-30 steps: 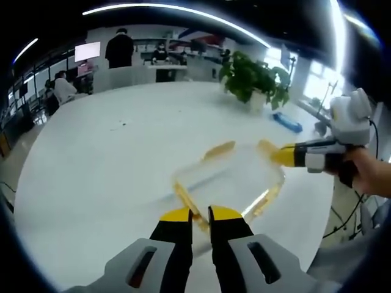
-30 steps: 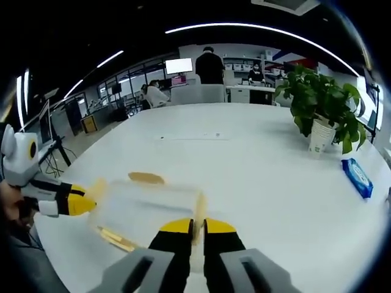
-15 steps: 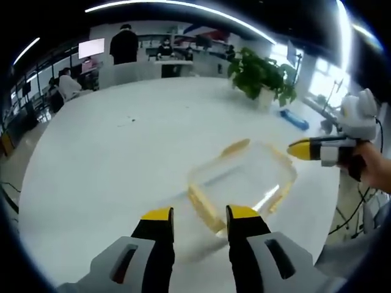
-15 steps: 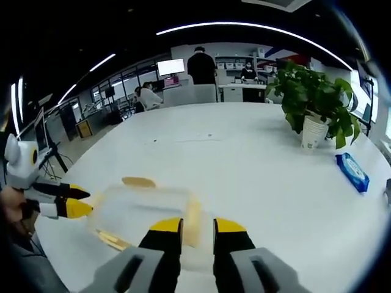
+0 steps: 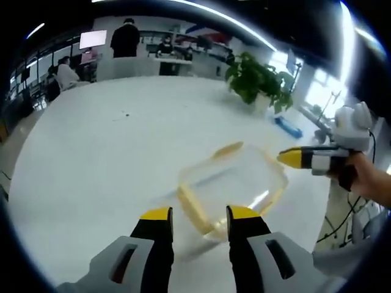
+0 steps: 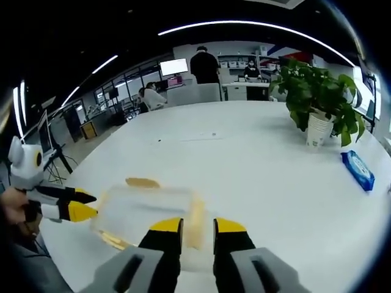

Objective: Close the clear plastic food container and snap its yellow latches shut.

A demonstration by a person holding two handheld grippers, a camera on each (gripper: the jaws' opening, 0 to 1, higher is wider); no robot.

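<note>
A broad white desk [image 6: 256, 159] spreads ahead of the right claw [image 6: 197, 226]. Ahead and to its right, a leafy green plant [image 6: 317, 91] stands upright in a white cup [image 6: 316, 131]; nearer, further right, a flat blue packet [image 6: 358, 171] lies on the desk, well apart from the cup. Far beyond the desk, straight ahead, a person in dark clothes [image 6: 204, 64] stands beside a lit screen [image 6: 173, 66], and another person [image 6: 151, 96] sits to the left. From the left claw [image 5: 196, 214], the plant [image 5: 256, 79] sits ahead to the right.

one container [image 6: 149, 207]; one potted plant [image 6: 321, 110]; one blue packet [image 6: 358, 171]
</note>
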